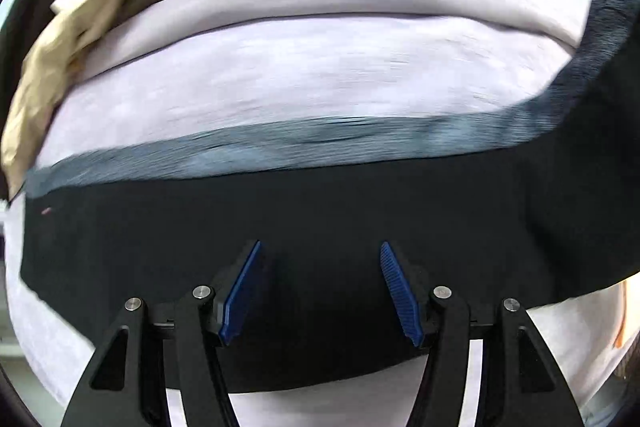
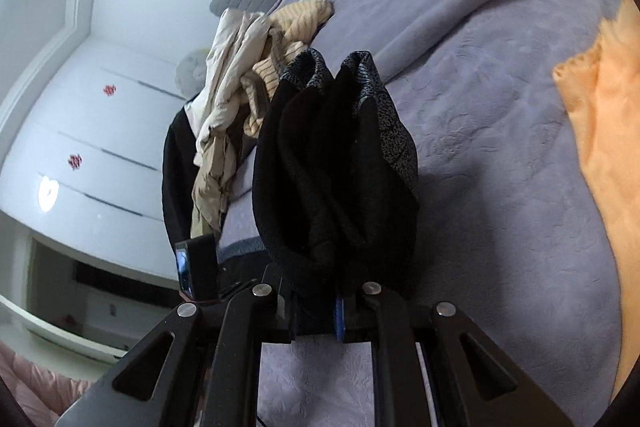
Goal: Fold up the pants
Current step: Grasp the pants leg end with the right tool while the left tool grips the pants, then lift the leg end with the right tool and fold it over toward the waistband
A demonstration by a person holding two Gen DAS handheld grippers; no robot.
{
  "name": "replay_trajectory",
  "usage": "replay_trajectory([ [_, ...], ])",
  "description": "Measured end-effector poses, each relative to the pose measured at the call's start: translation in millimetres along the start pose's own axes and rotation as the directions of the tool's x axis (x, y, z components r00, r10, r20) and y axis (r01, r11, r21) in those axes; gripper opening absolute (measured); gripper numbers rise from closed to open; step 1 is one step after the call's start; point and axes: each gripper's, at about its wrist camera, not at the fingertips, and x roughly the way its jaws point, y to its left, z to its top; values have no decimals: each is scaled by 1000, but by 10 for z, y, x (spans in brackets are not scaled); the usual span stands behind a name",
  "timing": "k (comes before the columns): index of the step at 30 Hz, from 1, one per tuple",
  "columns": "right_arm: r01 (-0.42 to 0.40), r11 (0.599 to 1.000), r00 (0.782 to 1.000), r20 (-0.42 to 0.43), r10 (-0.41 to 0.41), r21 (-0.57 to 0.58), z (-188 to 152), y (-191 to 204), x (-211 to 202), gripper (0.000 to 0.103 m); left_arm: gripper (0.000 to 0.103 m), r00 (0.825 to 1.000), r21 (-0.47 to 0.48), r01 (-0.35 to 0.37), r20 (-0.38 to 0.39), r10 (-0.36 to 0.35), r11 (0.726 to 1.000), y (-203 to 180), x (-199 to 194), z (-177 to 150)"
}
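I find the left tool (image 1: 320, 255) with its blue pads (image 1: 242, 293) spread wide apart and nothing between them; it hangs just above a broad black panel of the pants (image 1: 320, 211), whose grey ribbed waistband (image 1: 280, 147) runs across the view beyond the panel. The left view is smeared, so I cannot say whether the pads touch the cloth. The right tool (image 2: 316, 311) is closed tight on a bunched fold of the same black pants (image 2: 336, 163); the cloth rises out of its grip in a thick wad, showing a speckled grey lining at the top. I judge that this grip gathers one end of the garment so it can be lifted clear of the bed (image 2: 480, 107), while the open left tool is placed to take the spread portion, so the garment could be held at two places for a fold. The fold does not look begun; the garment is bunched rather than flat. Behind the wad lies a heap of beige clothes (image 2: 240, 75), and an orange cloth (image 2: 600, 147) lies on the lavender bedspread to the right. The wardrobe (image 2: 100, 127) doors carry small red ornaments, too small for me to read as writing. No brand, label or legible text is visible on the pants or on either tool.
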Motion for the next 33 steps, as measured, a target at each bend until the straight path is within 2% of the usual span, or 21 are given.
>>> replay_trajectory([
  [5,91,986,991,-88,-104,-140,-266,675,670,14,62,999,-51,-28,-32,26,998,817,3,-162],
  [9,182,958,962,-161,-220,-222,-684,1019,1500,15,62,996,-81,-49,-73,43,996,1370,47,-323],
  [11,229,933,930,-220,-293,-277,-960,1122,1967,16,62,996,-77,-51,-78,45,996,1553,37,-345],
  [12,254,917,908,-252,-335,-307,-1082,1160,2178,22,62,996,-68,-51,-80,46,996,1648,27,-367],
  [14,369,827,838,-233,-494,-425,-1334,1270,2460,25,62,996,-56,-40,-86,35,998,1714,30,-334],
  [15,408,781,814,-199,-546,-472,-1393,1371,2482,30,62,996,-54,-28,-88,23,998,1756,23,-392],
  [16,417,765,809,-184,-559,-491,-1418,1484,2443,36,62,996,-55,-8,-85,4,998,1782,7,-425],
  [18,361,822,854,-197,-481,-441,-1386,1587,2249,65,62,997,-48,20,-72,-23,999,1810,-9,-414],
  [19,310,877,892,-209,-402,-367,-1345,1583,2105,68,62,997,-45,25,-66,-28,999,1813,-15,-410],
  [20,267,921,918,-217,-332,-283,-1297,1537,2014,70,63,998,-46,28,-61,-30,999,1803,-13,-362],
  [22,190,981,954,-232,-191,-26,-1235,1207,1839,70,89,998,-56,30,-58,-34,998,1800,62,-341],
  [24,122,971,970,-232,-73,206,-1267,813,1793,70,89,997,-60,23,-74,-28,998,1786,200,-361],
  [26,57,923,977,-211,27,380,-1334,476,1834,70,89,995,-61,16,-102,-23,998,1780,349,-357],
  [28,-21,883,984,-145,100,468,-1394,331,1831,70,89,994,-66,8,-107,-15,998,1798,408,-392],
  [30,-117,842,982,-63,176,527,-1412,269,1826,68,89,995,-67,12,-96,-19,998,1804,386,-415],
  [31,-139,822,980,-43,194,552,-1406,216,1808,68,89,995,-65,11,-95,-17,998,1797,374,-430],
  [33,-133,802,980,-44,195,582,-1487,149,1840,66,89,995,-71,10,-97,-17,997,1801,385,-438],
])
